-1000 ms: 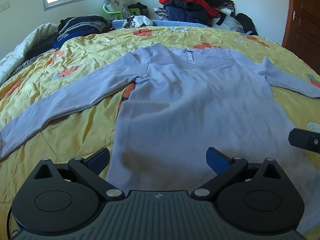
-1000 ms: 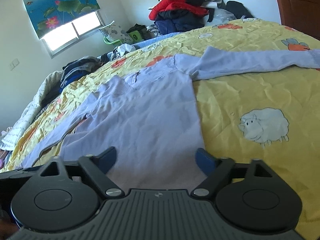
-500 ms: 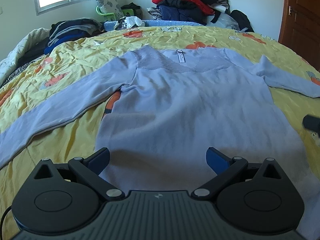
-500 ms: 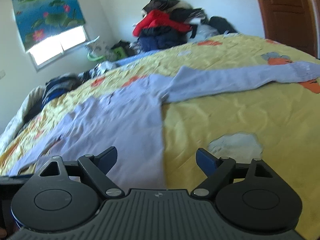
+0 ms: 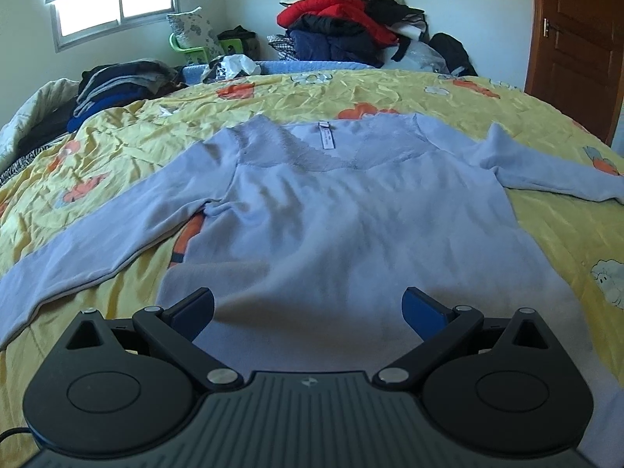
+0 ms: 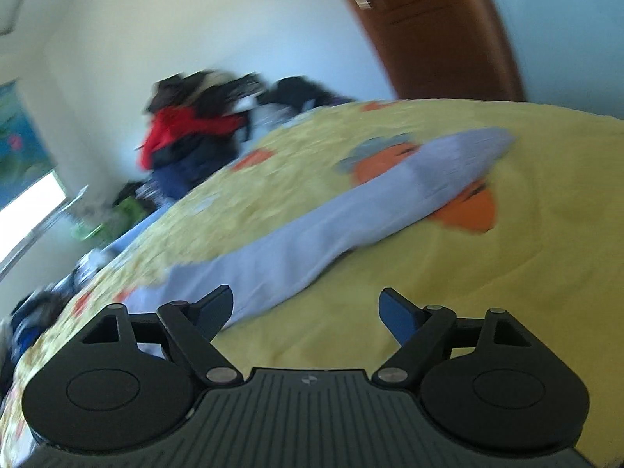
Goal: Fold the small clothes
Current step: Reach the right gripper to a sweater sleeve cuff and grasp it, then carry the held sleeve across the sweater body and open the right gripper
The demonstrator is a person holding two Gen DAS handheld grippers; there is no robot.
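The bed [image 5: 390, 89], under a yellow quilt, carries a lilac top [image 5: 351, 226] lying flat with both sleeves spread; left tongs [image 5: 308, 308] hang over its hem, blue pads apart, empty; right tongs [image 6: 306, 312] stand apart, empty, over quilt beside the right sleeve [image 6: 351, 210], blurred.

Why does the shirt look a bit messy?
The shirt lies flat, but cloth bunches up under its left armpit, and the right sleeve sprawls across the yellow blanket. Nothing looks torn or spilled.
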